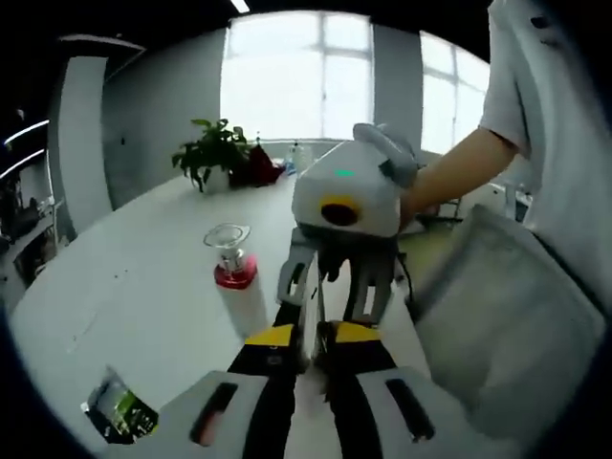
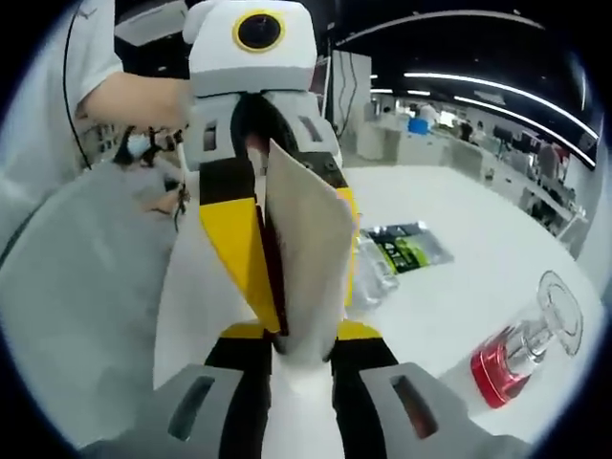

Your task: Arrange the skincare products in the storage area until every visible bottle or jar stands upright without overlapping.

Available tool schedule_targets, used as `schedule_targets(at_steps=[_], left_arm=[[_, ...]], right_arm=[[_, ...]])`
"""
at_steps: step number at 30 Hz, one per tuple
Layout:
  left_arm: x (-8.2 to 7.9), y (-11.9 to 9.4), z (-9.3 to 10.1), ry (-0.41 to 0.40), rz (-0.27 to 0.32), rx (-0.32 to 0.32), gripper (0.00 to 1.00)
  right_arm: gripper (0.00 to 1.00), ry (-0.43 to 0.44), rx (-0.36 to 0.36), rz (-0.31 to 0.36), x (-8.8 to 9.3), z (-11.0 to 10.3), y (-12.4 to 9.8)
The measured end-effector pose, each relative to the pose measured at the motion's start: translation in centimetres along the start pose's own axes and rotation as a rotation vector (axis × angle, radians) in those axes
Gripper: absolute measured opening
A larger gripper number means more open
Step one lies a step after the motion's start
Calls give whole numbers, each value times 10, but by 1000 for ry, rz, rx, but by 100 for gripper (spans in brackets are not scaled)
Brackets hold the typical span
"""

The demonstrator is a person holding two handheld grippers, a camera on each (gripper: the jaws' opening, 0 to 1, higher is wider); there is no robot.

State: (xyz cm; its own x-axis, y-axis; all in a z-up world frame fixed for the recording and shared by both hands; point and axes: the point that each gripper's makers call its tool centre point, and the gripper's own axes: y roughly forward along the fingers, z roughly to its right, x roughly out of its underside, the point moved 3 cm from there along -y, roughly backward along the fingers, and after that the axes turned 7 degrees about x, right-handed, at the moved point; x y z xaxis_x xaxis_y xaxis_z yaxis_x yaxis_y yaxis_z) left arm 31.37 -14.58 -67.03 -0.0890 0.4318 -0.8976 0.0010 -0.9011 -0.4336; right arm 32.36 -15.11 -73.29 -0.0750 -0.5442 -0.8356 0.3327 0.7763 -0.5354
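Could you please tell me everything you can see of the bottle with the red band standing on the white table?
The bottle stands upright on the white table, apart from both hand-held grippers. It has a whitish body, a red band around the neck, and a clear, glassy cap flaring to a wide round top. In the right gripper view the same bottle appears tilted by the camera's roll, its red part and clear cap plainly visible. Nothing touches it except the table; a small dark packet lies separately nearby.

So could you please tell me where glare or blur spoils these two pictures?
Left gripper view: the windows behind the plant are blown out white. Right gripper view: ceiling light strips glare, and the white tube close to the lens looks soft.
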Motion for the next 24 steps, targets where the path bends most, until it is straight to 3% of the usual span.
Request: schedule_targets(at_steps=[7,11,24], left_arm=[[-3,3,-12,19,24,-14,6],[-4,6,-21,24,48,-17,6],[-11,13,-44,37,75,-47,6]], right_arm=[[32,40,84,-11,6,5,-15],[37,64,129,-42,21,3,-28],[37,206,224,-56,53,-6,-57]])
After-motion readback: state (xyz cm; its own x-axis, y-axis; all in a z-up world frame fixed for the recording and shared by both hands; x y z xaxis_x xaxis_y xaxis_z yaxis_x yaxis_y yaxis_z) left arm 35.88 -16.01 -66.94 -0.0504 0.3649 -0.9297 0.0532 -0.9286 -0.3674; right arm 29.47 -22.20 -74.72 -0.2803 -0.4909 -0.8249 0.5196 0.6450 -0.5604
